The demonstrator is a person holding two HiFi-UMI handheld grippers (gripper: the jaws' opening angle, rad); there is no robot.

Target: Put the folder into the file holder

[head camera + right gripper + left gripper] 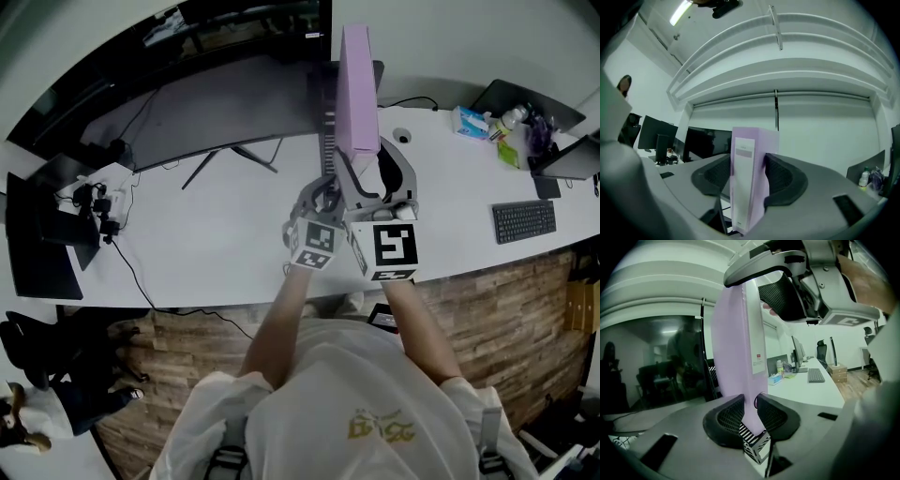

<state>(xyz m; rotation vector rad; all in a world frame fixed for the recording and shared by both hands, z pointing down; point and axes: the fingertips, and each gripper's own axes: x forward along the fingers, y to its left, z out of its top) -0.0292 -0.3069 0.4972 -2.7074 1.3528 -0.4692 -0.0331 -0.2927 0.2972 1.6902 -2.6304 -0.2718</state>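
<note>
- Above the long white desk [216,225], a tall lilac cardboard folder [354,84] is held upright in front of the person, its white spine label turned towards the right gripper [380,178].
- At the folder's [736,357] lower end, the left gripper [323,192] is closed on it. In the left gripper view its two black ribbed pads [726,420] are seen pressed on the thin lower edge from either side.
- The right gripper [747,183] is set level across the spine. In its own view the folder [750,178] fills the space between the jaws, and both dark pads [787,180] are seen lying against its faces.
- From the left gripper's [750,413] camera, the right gripper [783,287] is seen higher on the folder, with one grey jaw passing across each face.
- A black slatted file holder [327,141] is partly seen just left of the folder in the head view.
- The same striped slats [752,441] are seen directly under the left jaws, at the folder's bottom corner. Whether the folder has entered a slot cannot be told.
- A black keyboard [523,221] is seen well to the right on the desk, apart from both grippers.
</note>
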